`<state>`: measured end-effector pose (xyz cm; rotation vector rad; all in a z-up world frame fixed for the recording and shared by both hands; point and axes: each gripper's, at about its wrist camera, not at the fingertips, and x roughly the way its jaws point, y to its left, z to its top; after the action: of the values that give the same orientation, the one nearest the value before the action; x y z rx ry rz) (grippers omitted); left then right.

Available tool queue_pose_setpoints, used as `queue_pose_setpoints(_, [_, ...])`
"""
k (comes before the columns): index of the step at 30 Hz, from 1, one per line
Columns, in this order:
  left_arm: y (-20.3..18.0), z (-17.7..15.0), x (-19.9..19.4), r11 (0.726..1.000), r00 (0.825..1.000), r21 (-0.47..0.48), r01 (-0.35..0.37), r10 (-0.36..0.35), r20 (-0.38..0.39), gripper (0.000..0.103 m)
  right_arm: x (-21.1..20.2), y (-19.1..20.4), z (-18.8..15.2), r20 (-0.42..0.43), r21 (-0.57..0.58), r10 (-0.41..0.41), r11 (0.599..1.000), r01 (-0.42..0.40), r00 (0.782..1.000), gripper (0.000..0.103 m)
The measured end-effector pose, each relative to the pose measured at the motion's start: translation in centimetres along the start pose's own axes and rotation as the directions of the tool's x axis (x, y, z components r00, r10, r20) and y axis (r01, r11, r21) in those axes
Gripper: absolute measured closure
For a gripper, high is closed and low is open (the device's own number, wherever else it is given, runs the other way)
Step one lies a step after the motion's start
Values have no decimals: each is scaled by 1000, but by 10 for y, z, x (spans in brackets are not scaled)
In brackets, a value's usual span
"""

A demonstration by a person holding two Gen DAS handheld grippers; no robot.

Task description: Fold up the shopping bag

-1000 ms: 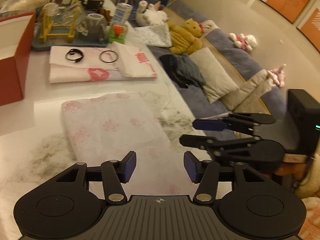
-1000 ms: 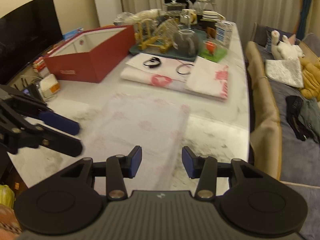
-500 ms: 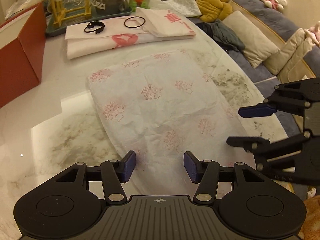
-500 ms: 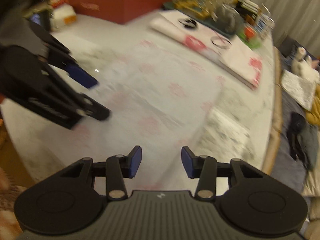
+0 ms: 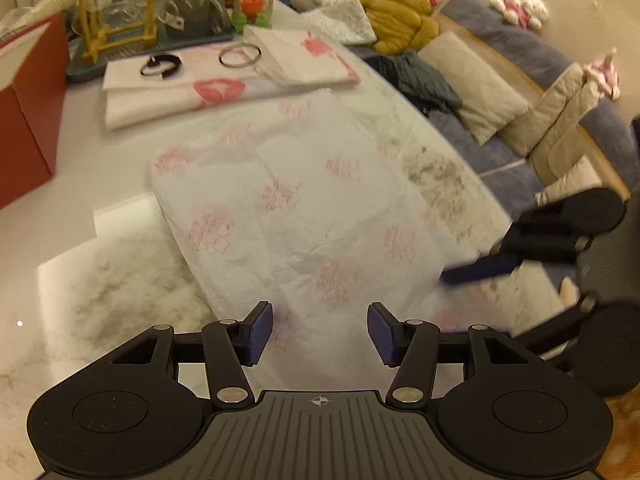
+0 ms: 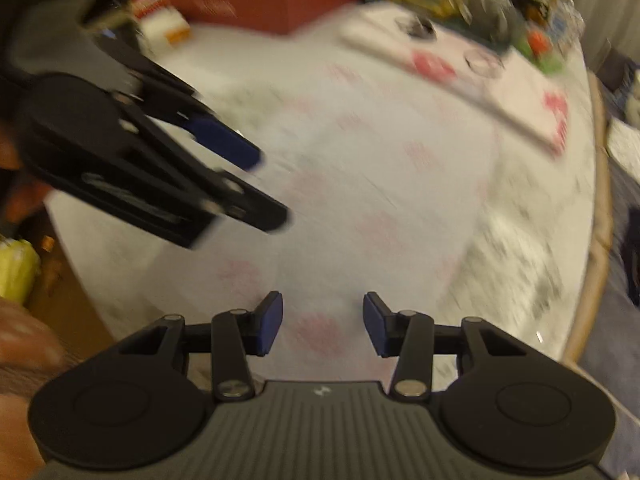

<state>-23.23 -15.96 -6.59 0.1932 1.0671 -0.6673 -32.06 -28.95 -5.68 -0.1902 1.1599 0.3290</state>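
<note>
1. Far left, from my left wrist view, a red box stands on the marble surface.
2. Behind it sits a tray of glassware, and in front of that lie folded white cloths with pink print, a black band and a clear ring resting on top.
3. The shopping bag, white with pink prints, lies flat and crumpled in the middle of the surface, its near end under me.
4. My left gripper hangs over the bag's near edge, jaws half apart, nothing between them.
5. My right gripper hangs over the bag's near right part, jaws opening, empty; this view is blurred.
6. Far right, a sofa holds cushions and soft toys.
</note>
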Motion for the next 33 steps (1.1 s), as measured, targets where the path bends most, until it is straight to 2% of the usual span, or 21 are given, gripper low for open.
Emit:
queue_pose_setpoints(1, [-2, -2, -1, 1000, 1000, 22, -4, 4, 14, 49, -2, -4, -2, 10, 21, 4, 1000, -4, 1000, 57])
queue_pose_setpoints(3, [0, -2, -8, 1000, 1000, 5, 12, -12, 29, 49, -11, -7, -4, 34, 38, 17, 999, -18, 999, 57])
queue_pose_setpoints(7, [22, 2, -32, 992, 993, -125, 9, 6, 119, 49, -31, 1, 3, 160, 14, 42, 999, -45, 986, 57])
queue_pose_setpoints(11, [46, 6, -50, 969, 985, -247, 15, 27, 168, 49, -32, 20, 27, 226, -57, 109, 993, -99, 968, 58])
queue_pose_setpoints(17, [54, -2, -56, 954, 985, -299, 19, 34, 171, 49, 21, 38, 48, 95, -75, 137, 989, -130, 986, 70])
queue_pose_setpoints(18, [54, -5, -54, 953, 986, -302, 19, 32, 165, 49, 20, 39, 46, 118, -82, 126, 990, -117, 985, 70])
queue_pose_setpoints(19, [54, -7, -52, 953, 987, -304, 18, 32, 157, 49, 20, 41, 46, 102, -88, 116, 990, -107, 988, 70])
queue_pose_setpoints(22, [53, -12, -44, 952, 991, -307, 15, 27, 131, 49, 6, 43, 44, 142, -93, 132, 988, -119, 981, 70])
queue_pose_setpoints(24, [51, -11, -41, 953, 992, -301, 14, 24, 124, 49, 7, 41, 42, 124, -79, 132, 989, -123, 983, 70])
queue_pose_setpoints(28, [46, 2, -36, 962, 991, -270, 29, 8, 133, 49, 11, 39, 33, 88, -77, 129, 989, -122, 988, 70])
queue_pose_setpoints(30, [42, 11, -31, 966, 991, -255, 39, -5, 132, 49, 1, 35, 29, 118, -59, 144, 989, -138, 983, 71])
queue_pose_setpoints(33, [33, 23, -16, 974, 993, -221, 49, -24, 116, 49, -5, 25, 23, 131, -24, 86, 996, -83, 988, 70])
